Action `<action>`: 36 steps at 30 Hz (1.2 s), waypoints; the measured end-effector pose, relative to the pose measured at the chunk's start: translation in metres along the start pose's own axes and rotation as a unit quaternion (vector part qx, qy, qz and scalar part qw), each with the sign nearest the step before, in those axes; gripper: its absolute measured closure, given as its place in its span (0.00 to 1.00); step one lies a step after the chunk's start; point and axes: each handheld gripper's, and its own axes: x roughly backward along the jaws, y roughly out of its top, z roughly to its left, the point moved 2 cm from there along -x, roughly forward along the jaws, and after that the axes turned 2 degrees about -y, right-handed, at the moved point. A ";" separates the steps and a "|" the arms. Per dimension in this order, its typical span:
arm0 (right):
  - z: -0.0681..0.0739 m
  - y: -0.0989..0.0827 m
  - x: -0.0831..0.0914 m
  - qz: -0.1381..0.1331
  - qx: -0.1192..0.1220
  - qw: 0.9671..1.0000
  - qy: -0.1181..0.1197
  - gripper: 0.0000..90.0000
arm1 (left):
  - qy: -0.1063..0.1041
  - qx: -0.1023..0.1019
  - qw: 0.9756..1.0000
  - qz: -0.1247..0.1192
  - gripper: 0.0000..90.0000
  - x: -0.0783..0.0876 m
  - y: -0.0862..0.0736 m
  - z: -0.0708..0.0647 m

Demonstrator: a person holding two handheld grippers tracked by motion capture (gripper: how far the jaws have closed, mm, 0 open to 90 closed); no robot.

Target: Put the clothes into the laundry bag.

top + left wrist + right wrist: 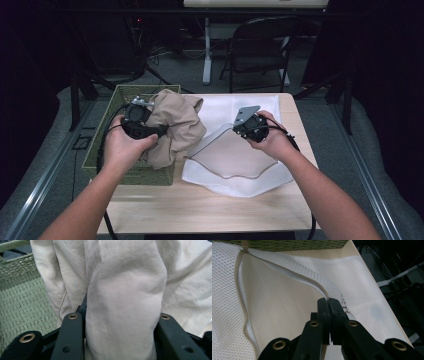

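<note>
A beige garment hangs bunched over the right rim of a green woven basket. My left gripper is shut on a thick fold of that garment, which fills the space between the jaws. A white mesh laundry bag lies on the table with its zippered mouth held up and open. My right gripper is shut on the upper edge of the bag's zipper, lifting it. Its jaws meet on the mesh in the right gripper view.
The basket's wall stands to the left of the garment. The wooden table has bare room in front of the bag. A folding chair and a white desk leg stand behind the table.
</note>
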 end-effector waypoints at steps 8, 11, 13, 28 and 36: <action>0.000 0.001 -0.001 0.000 0.001 1.000 0.001 0.98 | -0.015 -0.006 1.000 0.000 0.67 0.005 -0.010 -0.008; 0.000 0.001 -0.001 -0.002 -0.001 1.000 -0.001 0.98 | -0.023 -0.010 1.000 -0.002 0.67 0.009 -0.015 -0.012; 0.000 0.001 -0.001 -0.001 0.001 1.000 -0.001 0.98 | -0.027 -0.012 1.000 -0.004 0.67 0.011 -0.018 -0.015; -0.006 -0.001 -0.004 0.008 0.010 1.000 0.001 0.98 | -0.053 -0.033 0.998 -0.003 0.67 0.010 -0.028 -0.039; -0.014 -0.006 -0.012 0.013 -0.002 1.000 0.003 0.98 | -0.063 -0.046 0.997 0.001 0.67 0.005 -0.026 -0.049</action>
